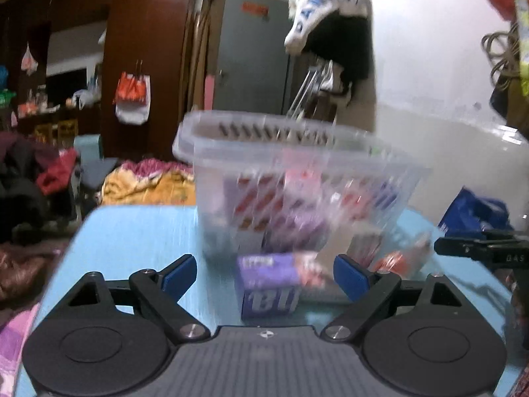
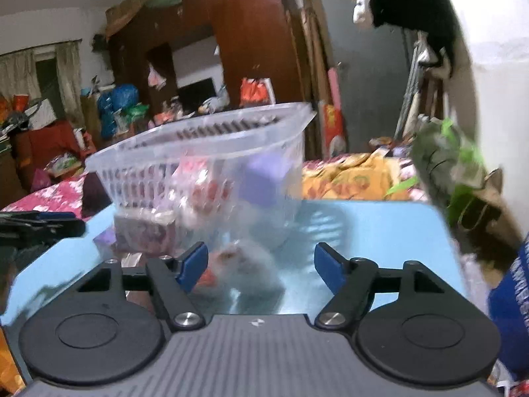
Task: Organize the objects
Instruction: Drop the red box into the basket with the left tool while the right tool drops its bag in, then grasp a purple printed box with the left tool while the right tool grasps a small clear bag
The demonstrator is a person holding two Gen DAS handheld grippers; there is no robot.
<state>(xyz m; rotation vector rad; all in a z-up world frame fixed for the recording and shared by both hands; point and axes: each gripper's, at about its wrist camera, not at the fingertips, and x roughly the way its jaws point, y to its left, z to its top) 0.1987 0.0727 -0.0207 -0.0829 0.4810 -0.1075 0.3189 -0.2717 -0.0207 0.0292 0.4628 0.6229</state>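
Underneath, light-blue table (image 1: 132, 231), cluttered bedroom.

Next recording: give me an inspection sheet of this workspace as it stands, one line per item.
Surface: light blue table, glossy.
Job's things: clear plastic basket upright on the table, blurred packets inside; purple box on the table in front of it.
Clutter: blurred small packet on the table near the basket.
Grippers: left gripper open, jaws either side of the purple box, pads clear of it; right gripper open, nothing gripped.
Cables: coiled cord hanging on the wall.
Surroundings: brown wardrobe, heaped bedding.
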